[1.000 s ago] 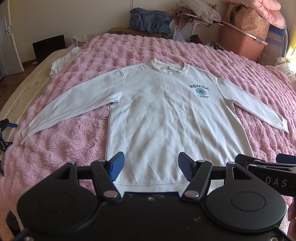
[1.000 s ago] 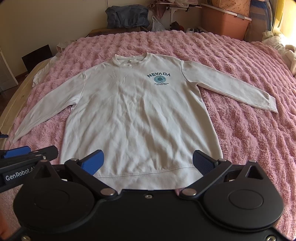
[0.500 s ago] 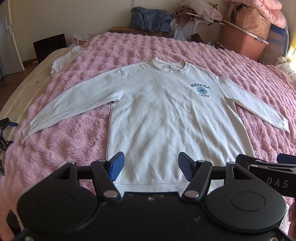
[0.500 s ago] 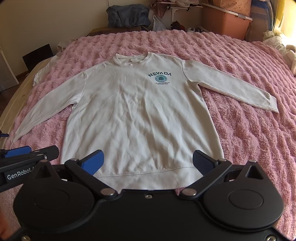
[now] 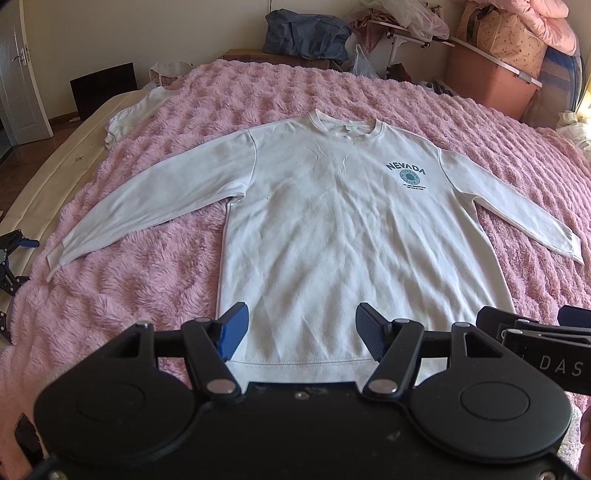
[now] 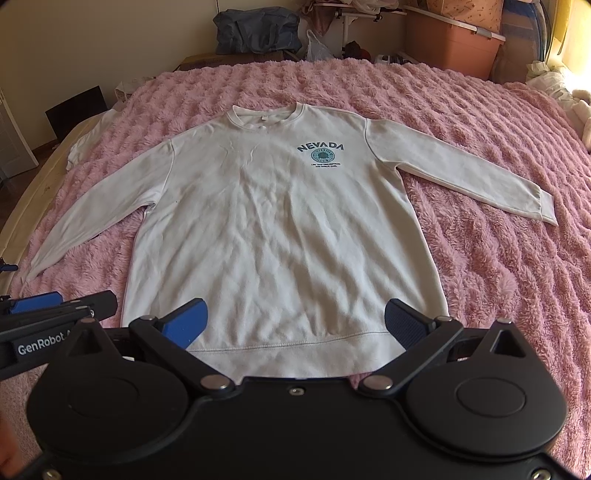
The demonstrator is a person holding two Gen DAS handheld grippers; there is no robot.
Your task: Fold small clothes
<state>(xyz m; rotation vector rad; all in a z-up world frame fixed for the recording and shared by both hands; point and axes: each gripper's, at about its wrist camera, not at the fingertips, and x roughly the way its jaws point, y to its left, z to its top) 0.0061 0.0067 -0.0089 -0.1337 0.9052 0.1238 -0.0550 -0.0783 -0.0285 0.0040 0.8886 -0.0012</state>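
Observation:
A white long-sleeved sweatshirt (image 5: 343, 229) (image 6: 280, 229) with a teal NEVADA print lies flat and face up on a pink fluffy blanket (image 5: 147, 273) (image 6: 498, 258), both sleeves spread outward. My left gripper (image 5: 302, 328) hovers open just above the hem (image 5: 295, 363), nothing between its fingers. My right gripper (image 6: 295, 325) is open wider over the same hem (image 6: 288, 345), also holding nothing. Each gripper shows at the edge of the other's view: the right one (image 5: 535, 339) and the left one (image 6: 55, 314).
Another white garment (image 5: 133, 114) lies at the blanket's far left edge. Beyond the bed stand a dark bag (image 5: 306, 33), a pink storage bin (image 5: 491, 81) and piled bedding. A bare mattress strip (image 5: 48, 173) runs along the left. A black device (image 5: 11, 258) sits at the left edge.
Both views have shifted slightly; the sweatshirt sits a touch lower in frame. Both grippers stay open and the sweatshirt has not been touched.

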